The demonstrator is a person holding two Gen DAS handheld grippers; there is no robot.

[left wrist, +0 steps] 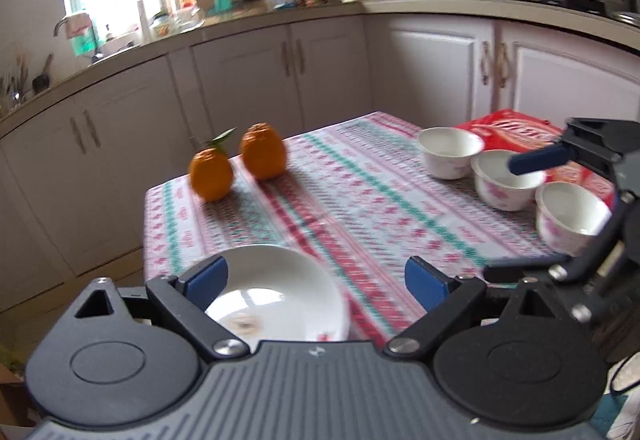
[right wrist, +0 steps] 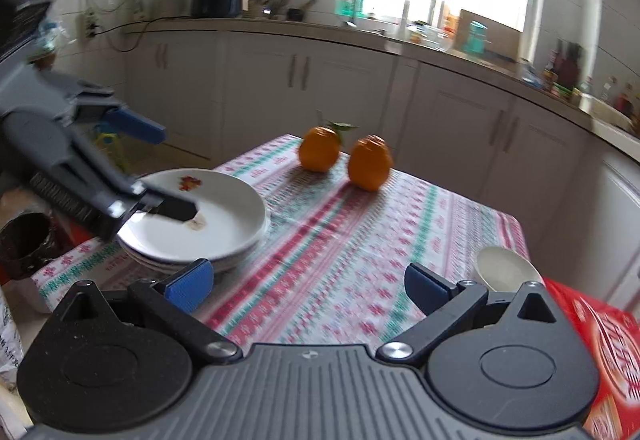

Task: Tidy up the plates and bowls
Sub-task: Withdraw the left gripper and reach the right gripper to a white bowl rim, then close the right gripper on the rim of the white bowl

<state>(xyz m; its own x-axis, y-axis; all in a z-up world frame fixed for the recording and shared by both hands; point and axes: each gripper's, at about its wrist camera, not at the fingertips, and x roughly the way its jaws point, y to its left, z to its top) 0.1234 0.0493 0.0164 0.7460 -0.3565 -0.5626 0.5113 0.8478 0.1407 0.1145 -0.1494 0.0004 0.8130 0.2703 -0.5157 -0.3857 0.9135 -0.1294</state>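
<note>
right claw (right wrist: 308, 286): blue pads wide apart, nothing between them, over desk
left claw (right wrist: 160, 168): enters from left, above plates, spread apart, empty
plates (right wrist: 224, 228): white stack, desk's left edge
oranges (right wrist: 320, 148): two, far end, side by side
bowl (right wrist: 504, 272): white, right, beside red box (right wrist: 612, 352)
desk (right wrist: 340, 240): striped floral cloth

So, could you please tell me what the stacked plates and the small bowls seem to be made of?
Stacked plates: probably glazed ceramic; glossy white with a window glare and a small printed flower motif. Small bowls: likely the same glazed ceramic or porcelain; shiny white, pink floral pattern outside. Melamine cannot be ruled out by look alone.
</note>
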